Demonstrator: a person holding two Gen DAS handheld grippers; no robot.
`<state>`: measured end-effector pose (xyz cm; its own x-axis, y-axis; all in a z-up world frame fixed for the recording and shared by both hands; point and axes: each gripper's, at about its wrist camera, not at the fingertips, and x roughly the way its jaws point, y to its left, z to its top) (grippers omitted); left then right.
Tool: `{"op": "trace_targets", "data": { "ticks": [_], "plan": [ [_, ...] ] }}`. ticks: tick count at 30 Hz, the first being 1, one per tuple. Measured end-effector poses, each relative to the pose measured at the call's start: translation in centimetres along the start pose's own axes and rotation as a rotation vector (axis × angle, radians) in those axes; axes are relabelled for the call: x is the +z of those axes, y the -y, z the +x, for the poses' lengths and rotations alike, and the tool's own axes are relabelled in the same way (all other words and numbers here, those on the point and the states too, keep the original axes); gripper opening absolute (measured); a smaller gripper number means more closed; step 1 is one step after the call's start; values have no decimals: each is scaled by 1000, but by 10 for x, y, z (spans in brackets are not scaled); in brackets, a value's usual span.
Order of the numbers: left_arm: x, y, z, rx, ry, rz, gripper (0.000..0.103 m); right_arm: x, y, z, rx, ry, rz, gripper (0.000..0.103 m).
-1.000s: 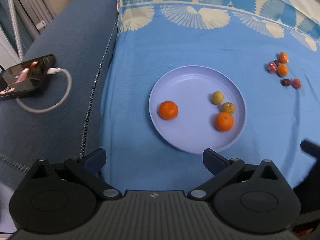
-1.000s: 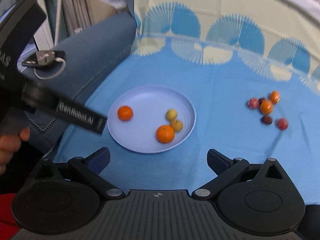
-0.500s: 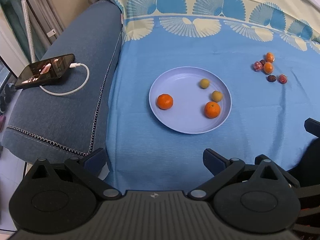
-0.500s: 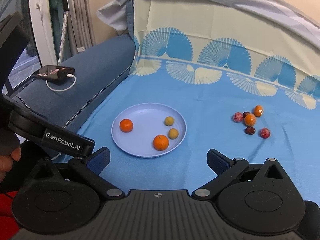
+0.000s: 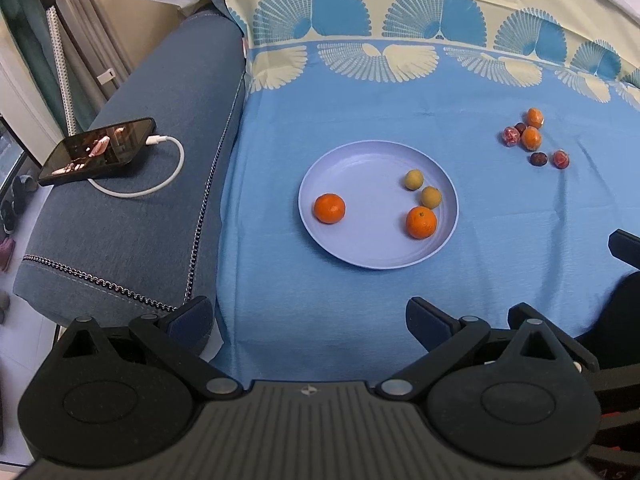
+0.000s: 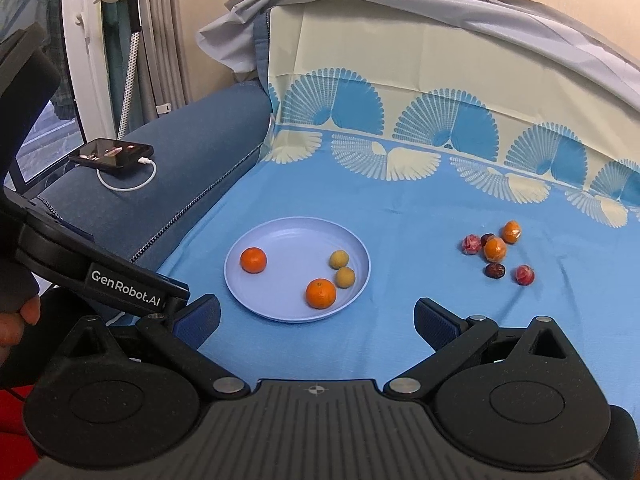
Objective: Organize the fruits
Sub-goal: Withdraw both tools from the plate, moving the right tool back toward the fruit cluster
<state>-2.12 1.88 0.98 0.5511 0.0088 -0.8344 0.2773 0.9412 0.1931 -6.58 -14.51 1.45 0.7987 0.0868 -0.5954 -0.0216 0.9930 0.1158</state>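
The left tongs stand wide and hold nothing, and the right tongs stand just as wide and just as empty. Over the last second both have pulled up and back from the plate, so that more of the bed and the room comes into sight; nothing on the plate has shifted in that time. That suggests a pause between picks, not a grasp under way.

Beyond the tongs, the pale lilac plate carries two oranges and two small yellow-green fruits; the second orange lies just beside one of the small fruits, near the right rim. Well apart to the right, a loose cluster of small fruits sits on the sheet: two orange ones, and some red and dark ones. These look like the work left to do, and the right tongs are nearer to them.

The surface is a bed with a blue sheet printed with fan shapes along the far edge; it is soft, so round fruit may roll. On the left, a blue padded armrest bears a phone on a white cable. A person's hand grips the left tool's handle. Curtains hang behind.
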Motion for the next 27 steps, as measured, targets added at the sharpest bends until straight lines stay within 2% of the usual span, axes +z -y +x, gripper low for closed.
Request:
{"op": "trace_targets", "data": {
  "ticks": [18, 27],
  "plan": [
    [8, 7, 19, 25, -55, 30, 103, -5, 22, 17, -9, -17, 105, 102],
    [24, 22, 32, 27, -84, 53, 103, -10, 51, 31, -65, -17, 198, 102]
  ]
}}
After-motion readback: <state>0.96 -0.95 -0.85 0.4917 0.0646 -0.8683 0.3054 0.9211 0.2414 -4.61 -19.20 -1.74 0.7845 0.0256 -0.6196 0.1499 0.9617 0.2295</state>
